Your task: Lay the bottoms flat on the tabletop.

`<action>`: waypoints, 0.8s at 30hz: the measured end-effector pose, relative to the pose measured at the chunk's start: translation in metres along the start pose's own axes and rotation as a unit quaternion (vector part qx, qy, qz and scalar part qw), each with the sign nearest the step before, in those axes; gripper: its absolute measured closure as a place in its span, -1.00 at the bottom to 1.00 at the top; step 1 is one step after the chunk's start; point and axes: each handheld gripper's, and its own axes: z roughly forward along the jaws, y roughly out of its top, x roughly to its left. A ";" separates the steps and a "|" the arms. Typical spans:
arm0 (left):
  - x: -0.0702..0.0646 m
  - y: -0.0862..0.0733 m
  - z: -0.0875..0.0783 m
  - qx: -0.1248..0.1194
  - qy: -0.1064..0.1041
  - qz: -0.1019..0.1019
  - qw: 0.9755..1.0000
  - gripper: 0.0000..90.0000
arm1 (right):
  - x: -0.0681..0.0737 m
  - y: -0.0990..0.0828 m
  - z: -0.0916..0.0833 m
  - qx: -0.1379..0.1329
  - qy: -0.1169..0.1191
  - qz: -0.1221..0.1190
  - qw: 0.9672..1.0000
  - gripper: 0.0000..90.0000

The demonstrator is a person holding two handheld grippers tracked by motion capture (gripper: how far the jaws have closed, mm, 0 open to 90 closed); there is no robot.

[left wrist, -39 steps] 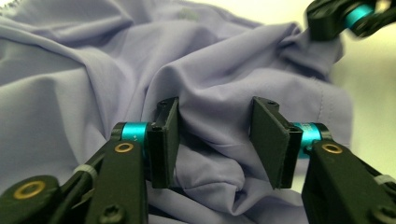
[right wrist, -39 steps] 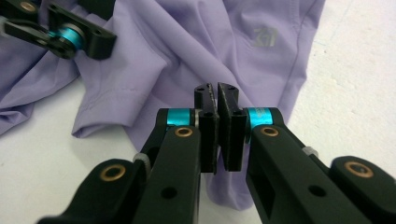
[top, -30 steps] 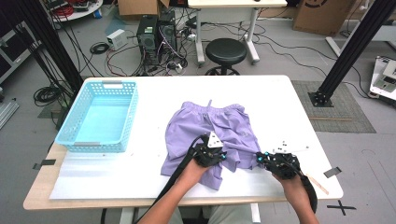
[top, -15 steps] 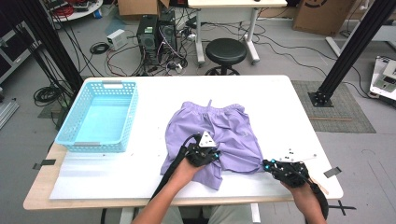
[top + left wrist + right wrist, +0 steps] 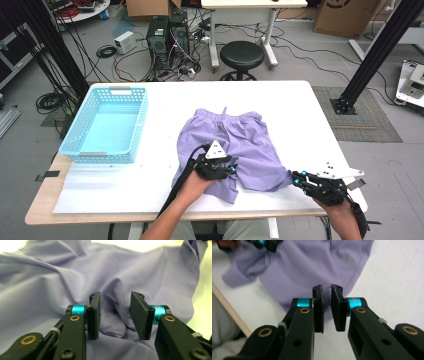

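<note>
Purple shorts (image 5: 235,145) lie partly hidden beneath the left tongs (image 5: 227,169), just opening.

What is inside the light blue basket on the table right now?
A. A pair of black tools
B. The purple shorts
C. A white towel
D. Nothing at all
D: in the high view the blue basket shows only its bare floor, while the purple shorts lie spread on the white table to its right.
</note>
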 end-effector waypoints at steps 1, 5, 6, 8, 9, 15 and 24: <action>0.001 0.000 -0.002 -0.009 0.004 -0.002 1.000 0.32 | -0.001 0.002 -0.001 -0.012 -0.001 0.006 1.000 0.78; 0.005 0.001 -0.010 -0.026 0.014 -0.002 1.000 0.31 | -0.003 0.008 0.001 -0.026 -0.038 0.029 0.999 0.67; 0.007 0.001 -0.011 -0.029 0.015 -0.005 0.999 0.31 | -0.005 0.010 0.003 -0.023 -0.045 0.036 0.998 0.66; 0.009 0.000 -0.013 -0.030 0.018 -0.007 0.999 0.31 | -0.007 0.011 0.011 -0.014 -0.048 0.040 0.998 0.67; 0.010 0.000 -0.014 -0.031 0.019 -0.009 0.999 0.30 | -0.007 0.012 0.016 -0.007 -0.047 0.041 0.998 0.67; 0.020 -0.006 -0.024 -0.036 0.030 -0.021 0.999 0.26 | -0.003 0.006 0.037 0.061 -0.010 0.007 0.998 0.69; 0.040 -0.015 -0.045 -0.060 0.057 -0.051 0.995 0.21 | -0.013 -0.009 0.023 0.096 -0.006 0.013 0.995 0.68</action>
